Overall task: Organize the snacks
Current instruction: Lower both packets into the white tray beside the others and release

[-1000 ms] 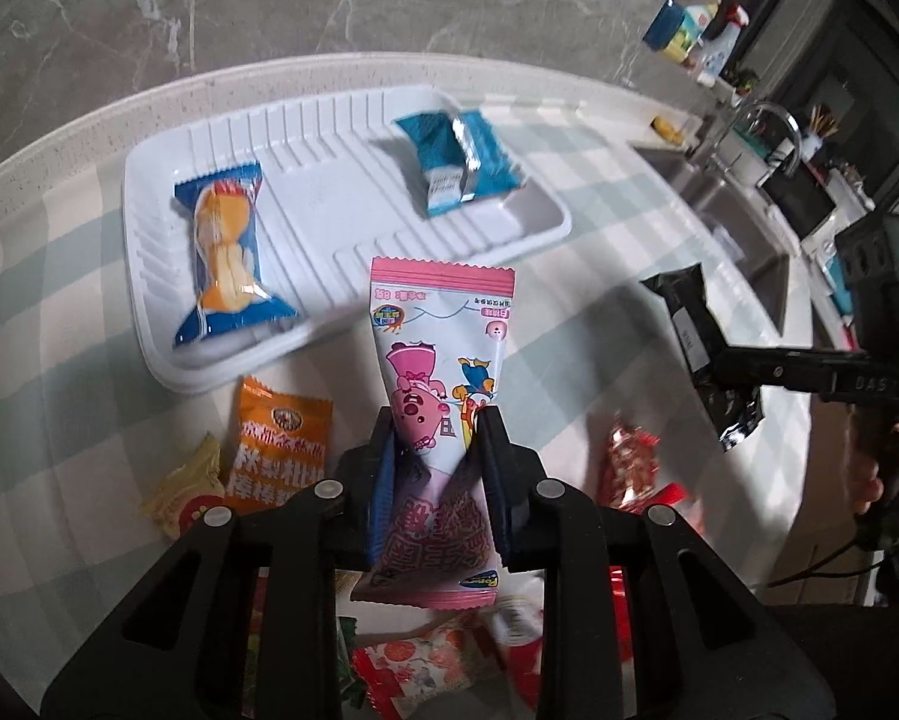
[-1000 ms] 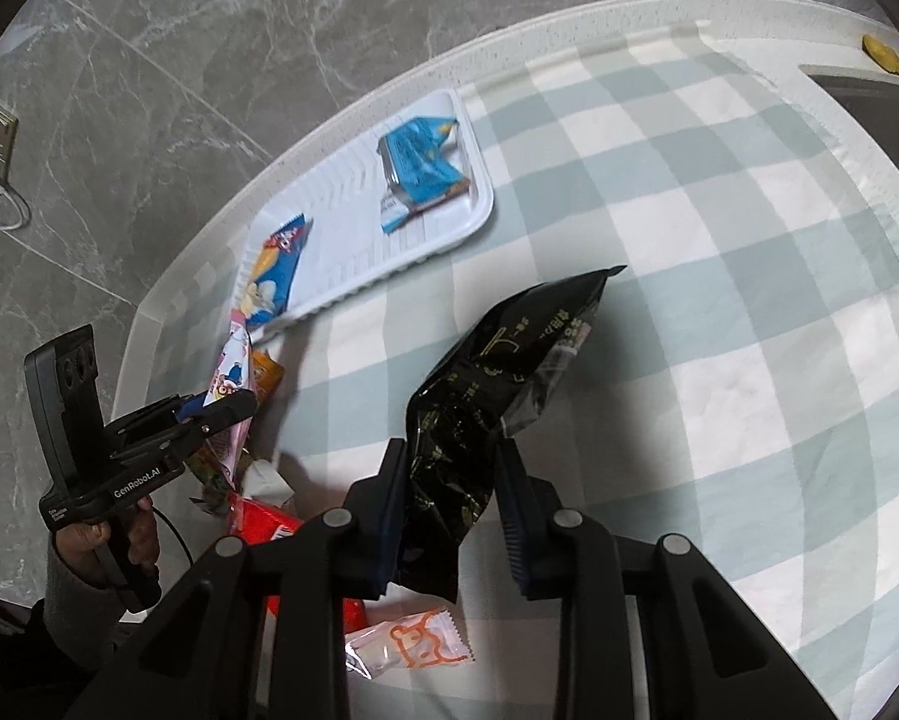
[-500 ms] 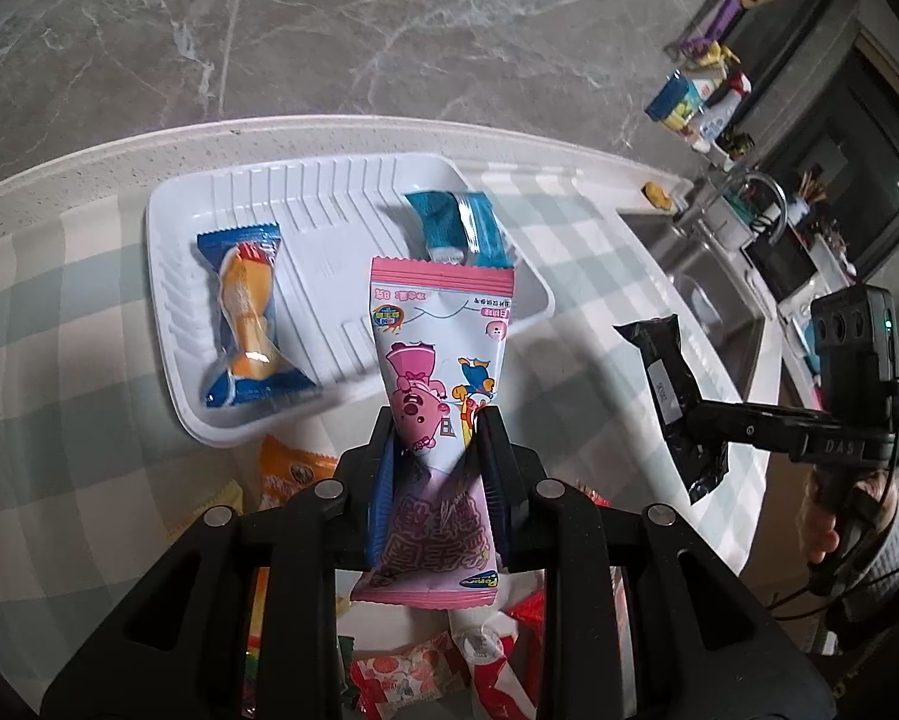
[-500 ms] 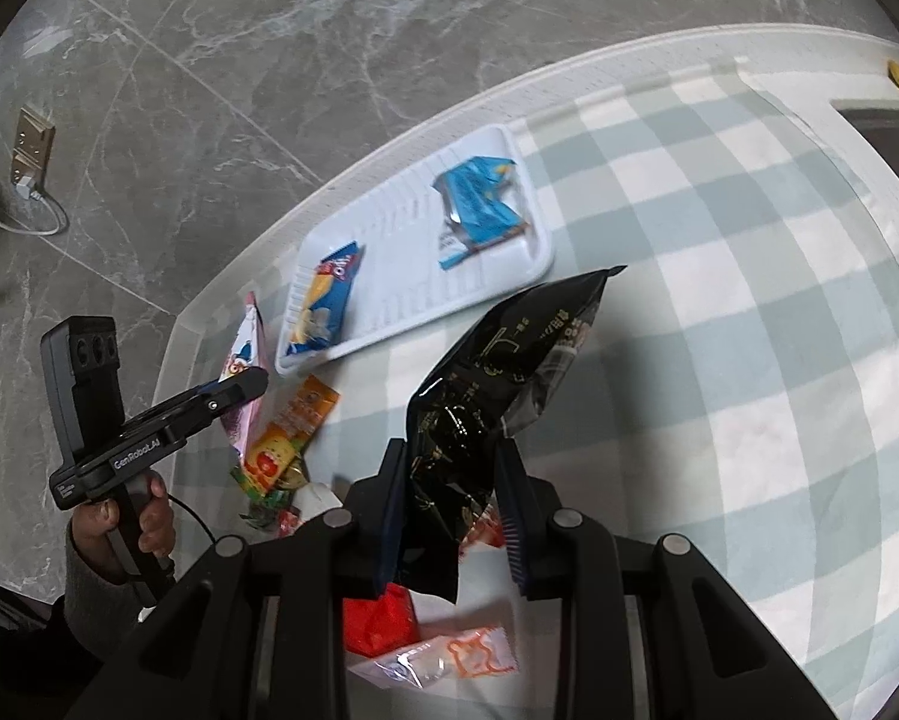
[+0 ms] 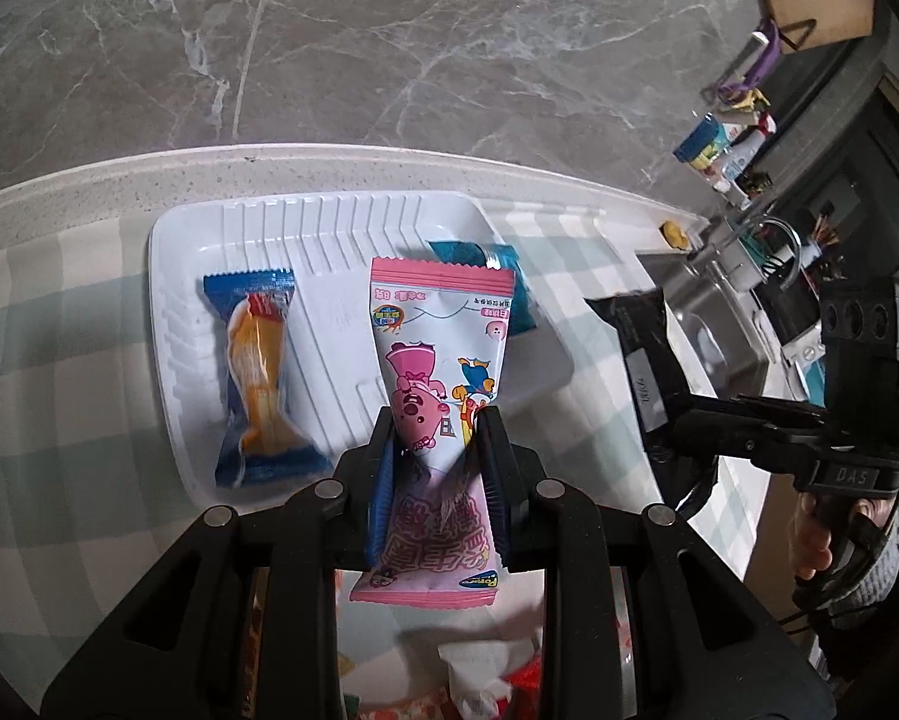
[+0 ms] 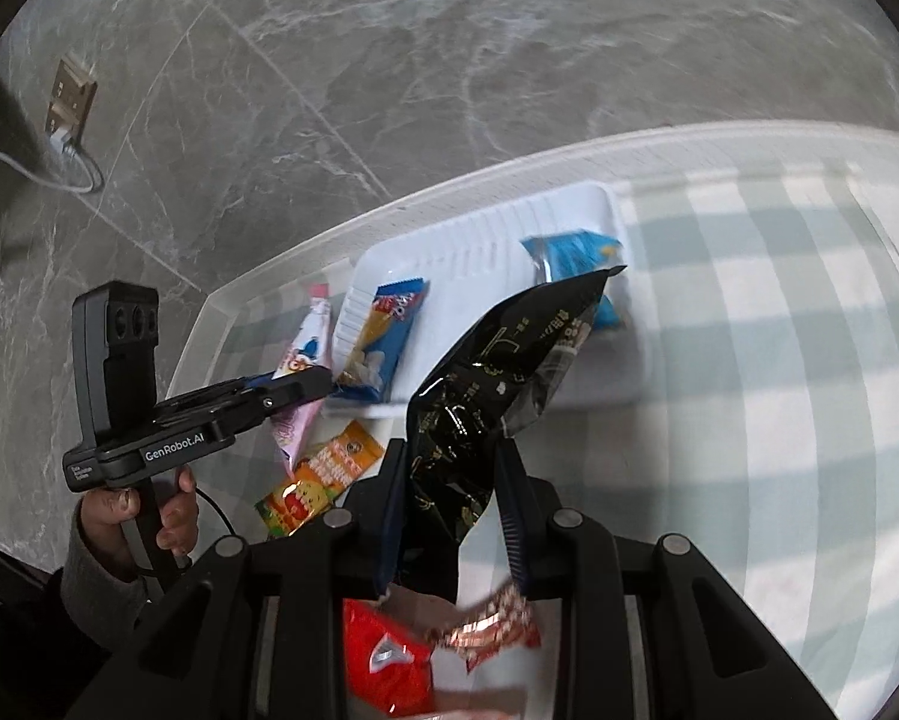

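My left gripper point(image 5: 436, 420) is shut on a pink cartoon snack packet point(image 5: 440, 348), held above the near side of the white ribbed tray point(image 5: 179, 252). In the tray lie a blue-and-orange packet point(image 5: 257, 360) at the left and a teal packet point(image 5: 512, 276), partly hidden behind the pink one. My right gripper point(image 6: 449, 450) is shut on a black foil packet point(image 6: 497, 372), which hangs over the tray's point(image 6: 569, 204) near edge. The left gripper point(image 6: 302, 390) with its pink packet point(image 6: 305, 354) shows at the left of the right wrist view.
Loose snacks lie on the checked tablecloth point(image 6: 779, 360) near me: an orange packet point(image 6: 323, 468) and red packets point(image 6: 389, 660). A sink with a tap point(image 5: 773, 240) and bottles point(image 5: 713, 144) stand at the right. The table's rim ends at a grey marble floor point(image 5: 389, 48).
Both grippers have risen and moved toward the tray with their packets; the pink packet now hangs over the tray's near part, and the black packet has reached its near edge.
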{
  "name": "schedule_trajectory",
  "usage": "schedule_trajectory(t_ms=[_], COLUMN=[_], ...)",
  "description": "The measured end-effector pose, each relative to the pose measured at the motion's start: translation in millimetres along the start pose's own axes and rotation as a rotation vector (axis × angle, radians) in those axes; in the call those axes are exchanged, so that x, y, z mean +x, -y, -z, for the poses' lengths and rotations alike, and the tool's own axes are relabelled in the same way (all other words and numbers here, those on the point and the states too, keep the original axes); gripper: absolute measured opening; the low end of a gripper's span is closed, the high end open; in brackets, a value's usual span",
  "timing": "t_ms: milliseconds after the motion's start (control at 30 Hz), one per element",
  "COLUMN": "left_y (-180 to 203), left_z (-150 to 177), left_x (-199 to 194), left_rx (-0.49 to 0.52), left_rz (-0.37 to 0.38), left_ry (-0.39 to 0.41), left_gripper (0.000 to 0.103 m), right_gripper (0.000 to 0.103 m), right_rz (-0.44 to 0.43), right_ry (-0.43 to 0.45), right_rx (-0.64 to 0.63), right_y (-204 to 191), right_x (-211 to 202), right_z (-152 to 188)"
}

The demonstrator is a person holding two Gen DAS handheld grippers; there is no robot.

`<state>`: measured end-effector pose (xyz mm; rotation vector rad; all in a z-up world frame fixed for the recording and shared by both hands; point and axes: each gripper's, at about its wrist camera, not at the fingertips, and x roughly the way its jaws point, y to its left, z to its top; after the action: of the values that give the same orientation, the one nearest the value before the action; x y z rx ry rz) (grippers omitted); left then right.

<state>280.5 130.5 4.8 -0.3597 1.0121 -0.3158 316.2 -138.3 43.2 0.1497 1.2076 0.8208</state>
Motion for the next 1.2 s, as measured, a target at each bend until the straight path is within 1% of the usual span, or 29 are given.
schedule_trajectory(t_ms=[267, 567, 867, 1200], left_y=[-12, -31, -42, -50], left_z=[-22, -38, -51, -54], left_x=[21, 46, 68, 95], left_rx=[-0.051, -0.088, -0.107, -0.137], left_rz=[-0.010, -0.035, -0.053, -0.078], left_ry=[-0.014, -0.036, -0.050, -0.082], left_gripper=[0.024, 0.024, 0.024, 0.025], right_gripper=[0.030, 0.030, 0.030, 0.031], right_rz=[-0.016, -0.012, 0.006, 0.055], right_ry=[-0.038, -0.100, -0.139, -0.155], right_rx=[-0.062, -0.127, -0.171, -0.191], right_y=[-3, -3, -1, 5], right_x=[35, 81, 113, 132], right_z=[-37, -65, -78, -78])
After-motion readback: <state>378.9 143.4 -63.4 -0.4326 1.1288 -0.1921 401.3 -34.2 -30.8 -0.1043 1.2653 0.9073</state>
